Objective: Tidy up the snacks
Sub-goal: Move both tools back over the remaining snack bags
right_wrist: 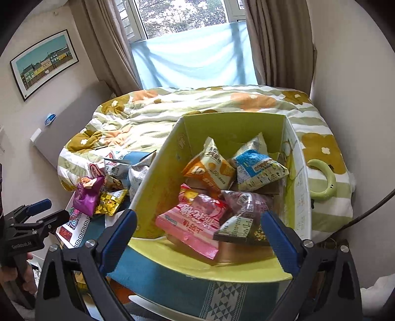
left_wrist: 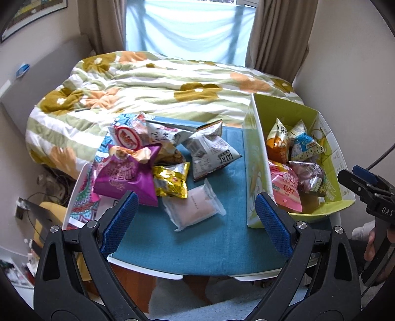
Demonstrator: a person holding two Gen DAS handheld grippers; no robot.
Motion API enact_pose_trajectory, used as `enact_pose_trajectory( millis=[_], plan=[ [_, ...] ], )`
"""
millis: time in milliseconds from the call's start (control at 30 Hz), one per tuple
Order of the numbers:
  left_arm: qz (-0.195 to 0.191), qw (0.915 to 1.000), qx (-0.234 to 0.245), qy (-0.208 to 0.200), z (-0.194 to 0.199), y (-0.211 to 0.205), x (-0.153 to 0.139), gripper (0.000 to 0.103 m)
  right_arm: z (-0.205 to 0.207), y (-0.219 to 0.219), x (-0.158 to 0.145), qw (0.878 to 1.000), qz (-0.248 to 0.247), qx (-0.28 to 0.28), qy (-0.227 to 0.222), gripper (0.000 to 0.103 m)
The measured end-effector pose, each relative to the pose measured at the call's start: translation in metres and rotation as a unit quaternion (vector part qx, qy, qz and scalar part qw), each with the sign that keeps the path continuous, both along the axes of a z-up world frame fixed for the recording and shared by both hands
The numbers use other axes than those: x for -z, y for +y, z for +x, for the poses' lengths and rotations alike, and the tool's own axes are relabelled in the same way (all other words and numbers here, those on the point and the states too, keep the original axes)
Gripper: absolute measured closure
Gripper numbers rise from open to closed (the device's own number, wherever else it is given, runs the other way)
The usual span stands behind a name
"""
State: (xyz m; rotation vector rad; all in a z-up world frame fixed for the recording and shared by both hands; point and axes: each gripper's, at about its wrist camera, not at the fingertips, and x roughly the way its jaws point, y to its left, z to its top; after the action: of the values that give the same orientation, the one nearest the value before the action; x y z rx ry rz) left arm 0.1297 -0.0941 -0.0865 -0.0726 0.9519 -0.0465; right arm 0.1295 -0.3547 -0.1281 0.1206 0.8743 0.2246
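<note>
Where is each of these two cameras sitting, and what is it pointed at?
Left wrist: rides the left gripper, angled down at loose snacks on the blue mat; its open fingers show, with the right gripper beside.
Right wrist: rides the right gripper, looking into the green box; open fingers show.
Shared: box, purple bag, bed.

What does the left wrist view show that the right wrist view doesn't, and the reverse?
Only the left wrist view shows the pale pink packet lying flat on the teal cloth, and the grey TAIRE bag whole.

Only the right wrist view shows the framed picture, the trees through the window and the green ring on the quilt.

Both show the green box with four snack bags inside, the purple bag, the gold packet, and both grippers open and empty.
</note>
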Motion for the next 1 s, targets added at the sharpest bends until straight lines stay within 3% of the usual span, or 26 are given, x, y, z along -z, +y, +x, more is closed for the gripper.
enact_pose_trajectory(
  millis=[200,533,767,1000],
  plan=[
    [-0.002,0.9999,0.004,0.011,0.005,0.053,0.001,0.008,-0.002,0.053,0.0,1.0,0.004,-0.002,0.006,0.003],
    [-0.022,0.9979,0.025,0.055,0.041,0.127,0.028,0.008,0.001,0.146,0.003,1.0,0.007,0.015,0.014,0.003],
    [-0.047,0.9939,0.052,0.086,0.077,0.156,0.058,0.008,0.009,0.199,0.027,0.999,0.005,0.032,0.044,0.003],
    [-0.073,0.9867,0.077,0.124,0.111,0.157,0.1,0.008,0.024,0.227,0.055,0.996,0.001,0.057,0.065,0.003]
  ],
)
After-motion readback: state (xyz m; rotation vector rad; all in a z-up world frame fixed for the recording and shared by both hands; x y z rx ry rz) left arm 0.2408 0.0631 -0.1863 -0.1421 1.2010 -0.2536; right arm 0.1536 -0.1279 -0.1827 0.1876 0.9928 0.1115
